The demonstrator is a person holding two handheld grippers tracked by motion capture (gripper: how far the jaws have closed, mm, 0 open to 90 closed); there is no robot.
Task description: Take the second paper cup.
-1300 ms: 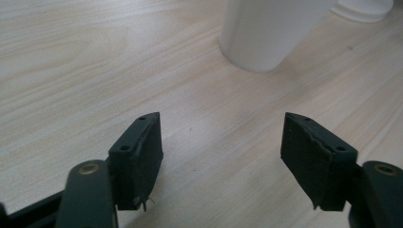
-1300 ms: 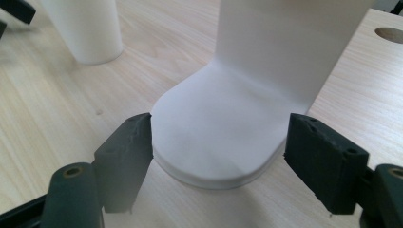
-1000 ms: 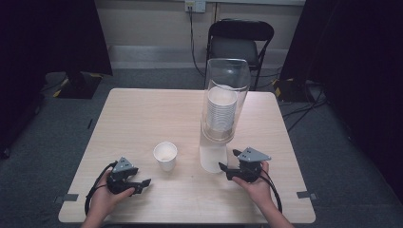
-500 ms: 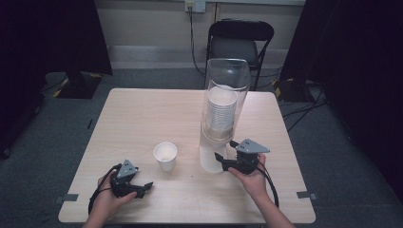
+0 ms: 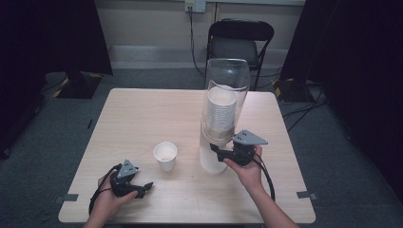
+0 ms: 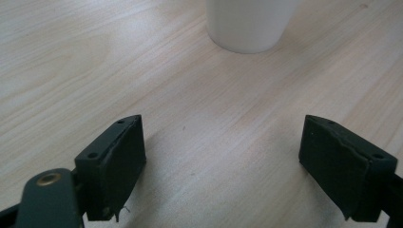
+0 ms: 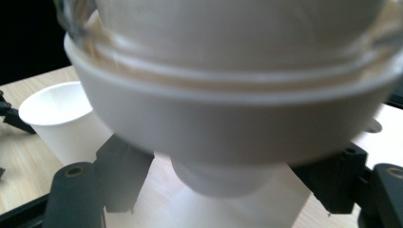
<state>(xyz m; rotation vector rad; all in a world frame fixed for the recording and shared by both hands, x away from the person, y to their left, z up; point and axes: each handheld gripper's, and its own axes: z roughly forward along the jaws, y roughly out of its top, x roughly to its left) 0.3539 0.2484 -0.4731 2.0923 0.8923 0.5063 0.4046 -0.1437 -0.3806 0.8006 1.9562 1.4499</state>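
Reaching in from 4 o'clock of the table (image 5: pixel 142 114), your right gripper (image 5: pixel 217 152) sits at the base of the dispenser (image 5: pixel 223 95), a clear tube of stacked cups on a white stand. In the right gripper view its jaws stand on either side of the lowest cup (image 7: pixel 223 178) that pokes out below the tube's white collar. They have just been closing, about half apart, and the cup's bottom is between them; you cannot tell from the blur whether the pads touch it.

Your left gripper (image 5: pixel 142 187) lies low near the table's 7 o'clock edge, held in your left hand (image 5: pixel 107 194). Its jaws stand wide apart with only bare wood between them, nothing gripped.

A single cup (image 5: pixel 165 156) stands upright near the table's middle, toward 6 o'clock, between the two grippers and just left of the dispenser's stand. In the left gripper view it sits at 12 o'clock, well ahead of the jaws.
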